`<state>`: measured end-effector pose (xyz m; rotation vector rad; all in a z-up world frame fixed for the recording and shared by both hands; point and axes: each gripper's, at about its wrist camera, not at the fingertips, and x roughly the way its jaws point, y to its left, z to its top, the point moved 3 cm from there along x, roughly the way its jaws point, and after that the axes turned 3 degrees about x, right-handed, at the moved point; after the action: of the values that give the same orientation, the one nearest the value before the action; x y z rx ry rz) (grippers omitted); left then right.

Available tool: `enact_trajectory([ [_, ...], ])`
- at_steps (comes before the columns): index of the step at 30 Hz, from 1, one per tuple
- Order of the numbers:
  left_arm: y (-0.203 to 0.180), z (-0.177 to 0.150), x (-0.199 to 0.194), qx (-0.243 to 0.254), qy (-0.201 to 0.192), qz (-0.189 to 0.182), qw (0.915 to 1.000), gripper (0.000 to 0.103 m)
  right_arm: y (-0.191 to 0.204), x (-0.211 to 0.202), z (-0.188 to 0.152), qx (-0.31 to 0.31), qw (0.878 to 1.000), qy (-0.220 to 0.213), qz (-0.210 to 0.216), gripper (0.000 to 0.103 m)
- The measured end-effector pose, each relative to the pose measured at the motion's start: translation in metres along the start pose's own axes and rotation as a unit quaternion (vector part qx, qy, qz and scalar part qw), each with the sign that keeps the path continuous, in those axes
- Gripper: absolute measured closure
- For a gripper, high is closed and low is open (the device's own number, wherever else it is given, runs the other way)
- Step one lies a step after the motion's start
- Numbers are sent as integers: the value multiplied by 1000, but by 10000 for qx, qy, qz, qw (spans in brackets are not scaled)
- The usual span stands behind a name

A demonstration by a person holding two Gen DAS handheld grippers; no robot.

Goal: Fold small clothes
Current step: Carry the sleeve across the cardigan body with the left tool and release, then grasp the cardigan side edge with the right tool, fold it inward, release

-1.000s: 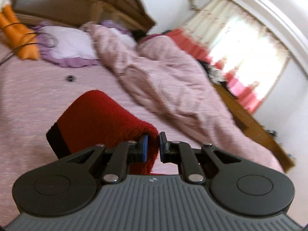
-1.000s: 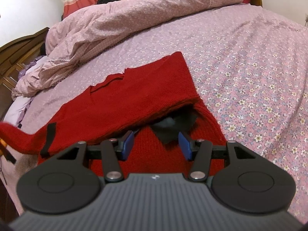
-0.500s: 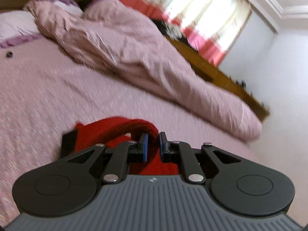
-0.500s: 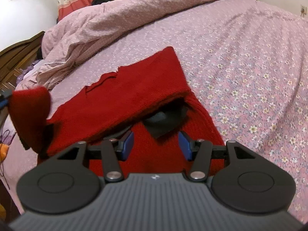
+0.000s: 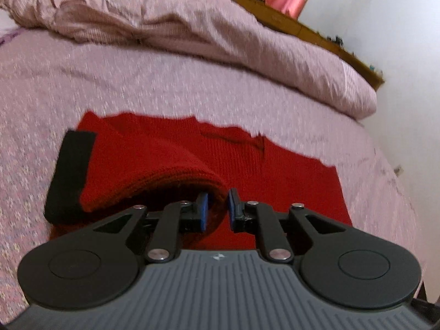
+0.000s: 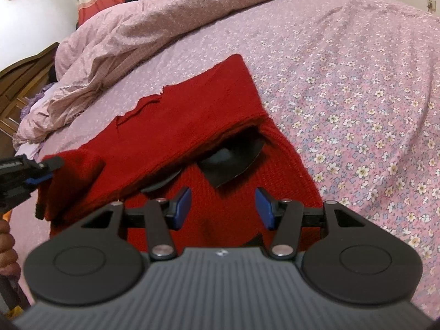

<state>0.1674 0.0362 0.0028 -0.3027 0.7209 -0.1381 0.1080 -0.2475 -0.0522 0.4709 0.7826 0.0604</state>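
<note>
Sleeve (image 6: 74,170) comes first, at the left of the right wrist view: the left gripper (image 5: 217,206) pinches its folded edge, and the jaws have just been easing apart, though in the left wrist view the red knit sits between the blue pads and looks clamped. That sleeve, ending in a black cuff (image 5: 70,176), is carried in over the body of the red sweater (image 6: 192,115), which lies spread on the flowered bedsheet (image 6: 357,110). Toward the middle, one side of the sweater is already laid over, with a dark inner patch (image 6: 233,162) showing under the flap. Further right, the right gripper (image 6: 222,206) hovers low over the sweater's near part, jaws about half open and holding nothing. By my reading the fold is midway: the sleeve needs laying flat and releasing, then the body needs folding smaller. A rumpled quilt (image 6: 165,27) lies behind.
</note>
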Motion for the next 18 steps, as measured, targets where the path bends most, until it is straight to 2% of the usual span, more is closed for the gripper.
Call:
enact_trajectory([
  [2, -1, -6, -3, 16, 134, -4, 9999, 75, 2, 0, -1, -43, 10000, 20, 15, 49],
  [4, -1, -12, -4, 77, 245, 30, 9997, 54, 4, -1, -2, -74, 10000, 25, 25, 49],
  [7, -1, -20, -12, 178, 305, 38, 9994, 38, 7, -2, -2, -121, 9999, 25, 34, 49],
  [9, -1, -25, -21, 303, 346, 161, 9988, 31, 9, -3, -2, -155, 9999, 17, 44, 49],
  [12, 5, -33, -34, 410, 390, 342, 9978, 28, 15, -5, -3, -233, 9997, 15, 73, 49],
  [18, 39, -44, -58, 135, 509, 921, 9944, 27, 36, -8, -6, -554, 9982, 24, 212, 49],
])
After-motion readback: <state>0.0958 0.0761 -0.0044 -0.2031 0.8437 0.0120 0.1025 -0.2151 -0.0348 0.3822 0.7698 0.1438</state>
